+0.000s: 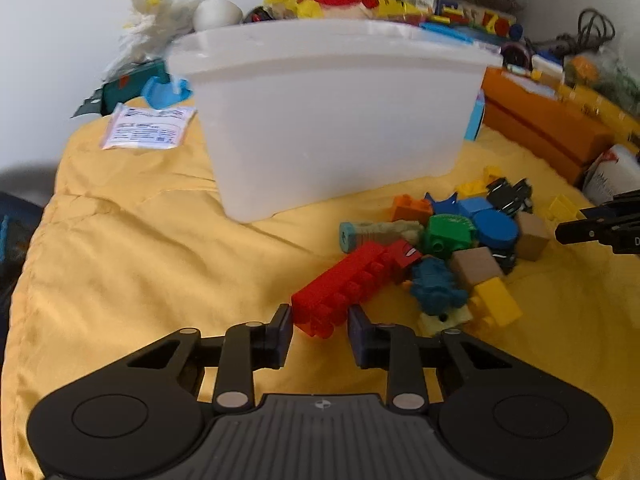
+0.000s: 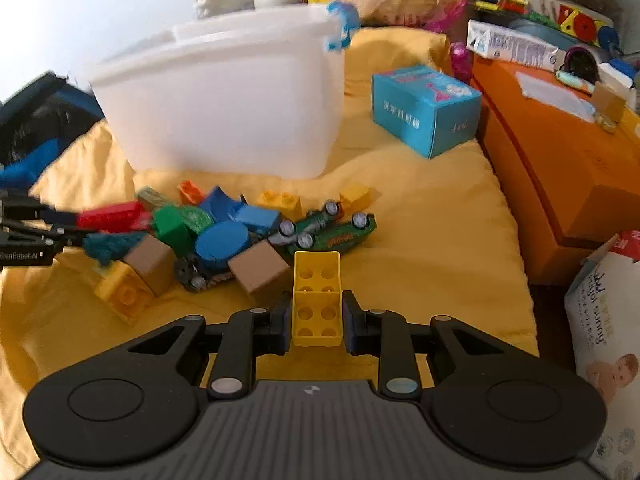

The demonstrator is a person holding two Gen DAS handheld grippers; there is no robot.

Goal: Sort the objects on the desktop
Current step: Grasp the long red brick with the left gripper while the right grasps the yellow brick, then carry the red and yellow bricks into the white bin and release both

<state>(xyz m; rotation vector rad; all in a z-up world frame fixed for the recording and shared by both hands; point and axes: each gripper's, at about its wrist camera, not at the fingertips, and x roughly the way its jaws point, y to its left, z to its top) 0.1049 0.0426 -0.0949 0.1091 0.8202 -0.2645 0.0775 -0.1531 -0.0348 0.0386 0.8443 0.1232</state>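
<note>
In front of the translucent white plastic tub (image 2: 224, 104), contents hidden, the right tool (image 2: 316, 320) is clamping a studded yellow plastic brick (image 2: 316, 300) while the left tool (image 1: 320, 330) is pinching a long red studded brick (image 1: 340, 290) beside the toy pile on yellow cloth (image 1: 160, 260).

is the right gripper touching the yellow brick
Touching. The right wrist view shows the right gripper with both pads pressed flat against the sides of the yellow brick, no gap on either side.
</note>
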